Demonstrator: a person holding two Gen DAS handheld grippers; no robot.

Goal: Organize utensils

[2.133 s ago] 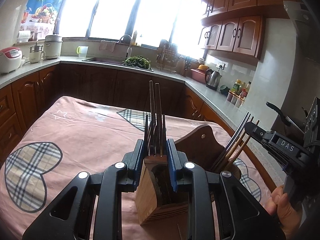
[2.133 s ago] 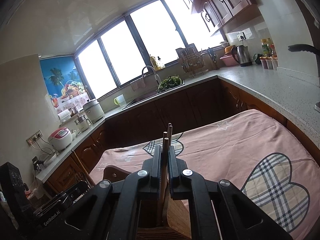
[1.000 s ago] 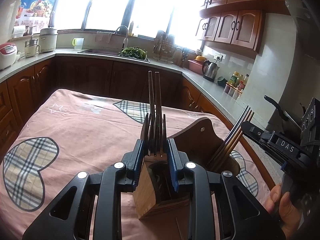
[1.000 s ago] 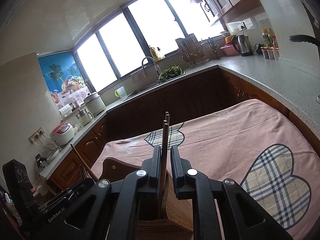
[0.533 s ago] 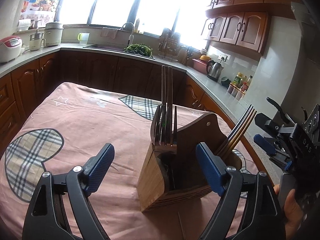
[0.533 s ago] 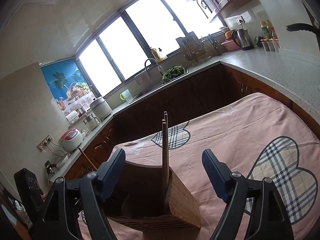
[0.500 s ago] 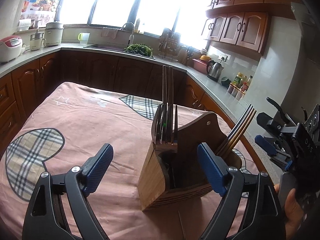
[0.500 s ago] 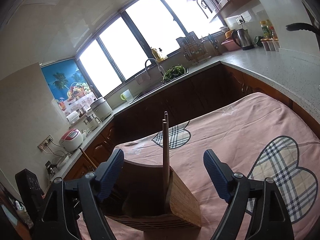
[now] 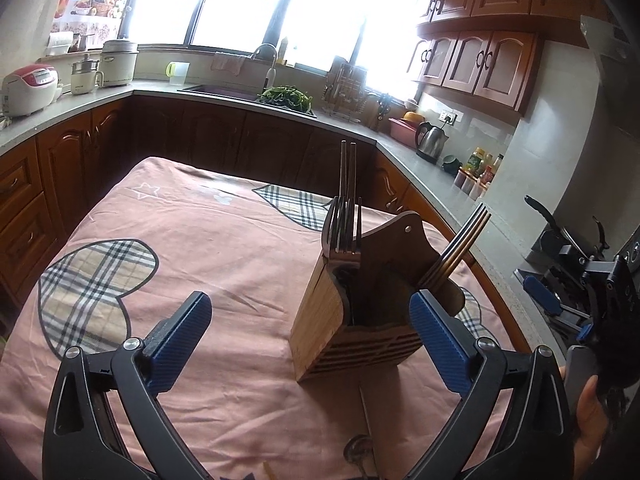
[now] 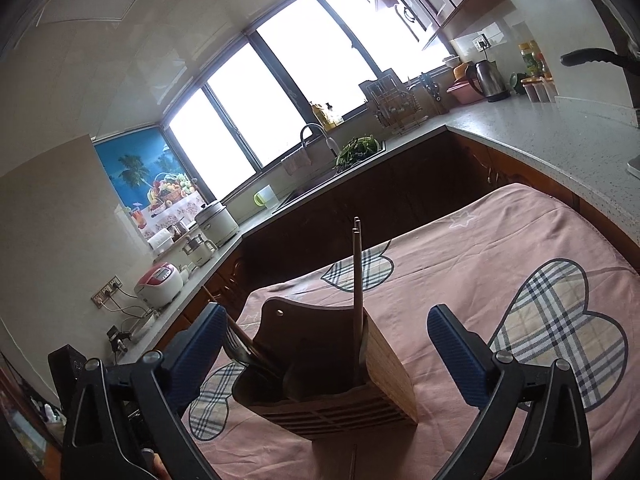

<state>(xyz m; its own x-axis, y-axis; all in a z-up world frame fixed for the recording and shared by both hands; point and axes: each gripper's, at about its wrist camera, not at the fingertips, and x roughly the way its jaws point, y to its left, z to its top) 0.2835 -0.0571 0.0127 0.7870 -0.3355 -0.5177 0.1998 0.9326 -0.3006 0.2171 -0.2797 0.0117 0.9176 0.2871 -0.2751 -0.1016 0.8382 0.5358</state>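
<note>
A wooden utensil holder (image 9: 340,320) stands on the pink tablecloth (image 9: 224,248). Forks (image 9: 344,220) stand upright in its left slot and chopsticks (image 9: 460,252) lean out at its right. My left gripper (image 9: 312,336) is wide open and empty, just in front of the holder. In the right wrist view the holder (image 10: 360,376) holds upright chopsticks (image 10: 357,280), with the forks (image 10: 240,344) at its left. My right gripper (image 10: 324,352) is wide open and empty, its pads either side of the holder without touching.
A spoon (image 9: 360,452) and a thin stick lie on the cloth near the front edge. Kitchen counters with a sink (image 9: 240,94), kettle (image 9: 430,142) and rice cookers (image 9: 28,88) ring the table. The right gripper (image 9: 568,300) shows at far right in the left wrist view.
Both grippers have opened, letting go of the forks and the chopsticks, which now stand in the holder. Both have drawn back a little from the holder.
</note>
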